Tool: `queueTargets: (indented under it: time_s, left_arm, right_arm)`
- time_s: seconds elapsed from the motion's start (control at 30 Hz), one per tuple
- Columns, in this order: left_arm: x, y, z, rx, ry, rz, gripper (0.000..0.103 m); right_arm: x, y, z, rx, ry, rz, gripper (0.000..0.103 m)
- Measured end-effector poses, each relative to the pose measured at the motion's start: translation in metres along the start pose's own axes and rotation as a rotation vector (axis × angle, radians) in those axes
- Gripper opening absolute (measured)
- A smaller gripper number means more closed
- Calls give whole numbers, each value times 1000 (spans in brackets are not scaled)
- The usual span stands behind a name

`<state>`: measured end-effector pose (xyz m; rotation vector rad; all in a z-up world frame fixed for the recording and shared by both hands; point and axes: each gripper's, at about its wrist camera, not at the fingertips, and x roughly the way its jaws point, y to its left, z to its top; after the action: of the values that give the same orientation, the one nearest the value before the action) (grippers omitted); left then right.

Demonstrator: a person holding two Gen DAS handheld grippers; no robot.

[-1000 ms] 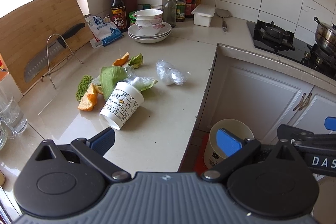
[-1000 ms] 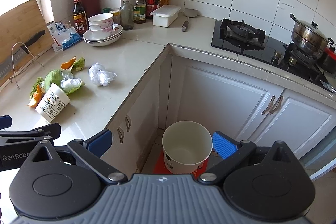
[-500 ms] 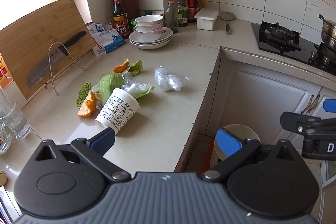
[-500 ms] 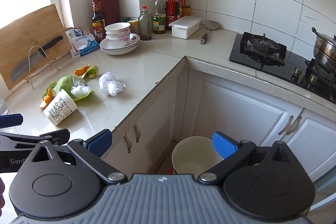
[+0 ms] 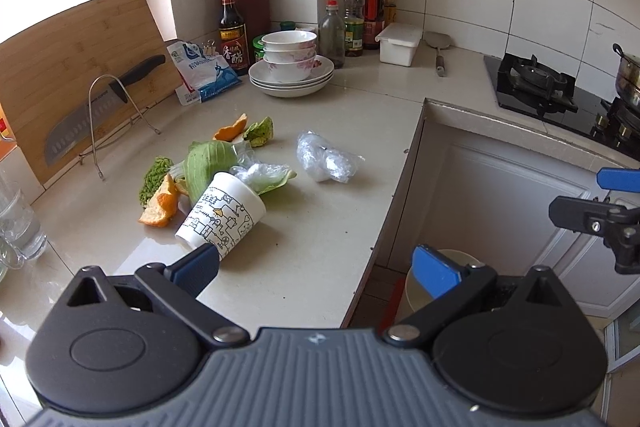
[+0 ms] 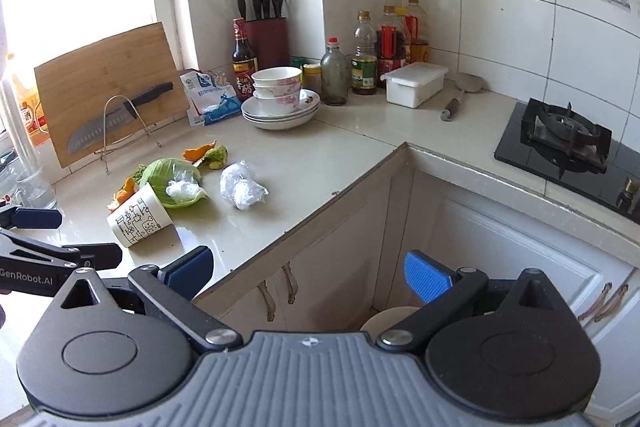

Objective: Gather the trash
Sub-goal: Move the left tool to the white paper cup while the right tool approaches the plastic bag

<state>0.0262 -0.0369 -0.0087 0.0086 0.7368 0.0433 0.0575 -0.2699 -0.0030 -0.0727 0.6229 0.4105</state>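
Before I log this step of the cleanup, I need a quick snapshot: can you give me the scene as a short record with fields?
place: kitchen counter, corner layout
trash on counter: paper cup lying on its side, cabbage leaf, orange peels, crumpled plastic wrap
bin: white bucket on the floor by the cabinets
left gripper: jaws open, holding nothing, near the cup
right gripper: jaws open, holding nothing, over the counter edge
nearby: stacked bowls, knife on rack

Printed paper cup (image 5: pixel 221 217) lies tipped beside peels (image 5: pixel 160 205), apparently.
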Motion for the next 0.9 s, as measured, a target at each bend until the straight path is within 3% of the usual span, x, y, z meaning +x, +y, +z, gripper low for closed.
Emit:
queueTargets:
  time_s: [0.1, 0.23, 0.57, 0.9]
  left_arm:
    - [10, 5, 2, 20, 3, -13, 102]
    - [27, 14, 8, 70, -8, 26, 102]
    - [92, 49, 25, 155, 79, 22, 102]
    - [138, 71, 31, 261, 173, -22, 100]
  right_arm:
    - [7, -1, 1, -48, -20, 40, 103]
    - [24, 2, 8, -85, -19, 65, 103]
    - [97, 24, 22, -255, 60, 46, 103]
    - [161, 41, 37, -307, 146, 87, 103]
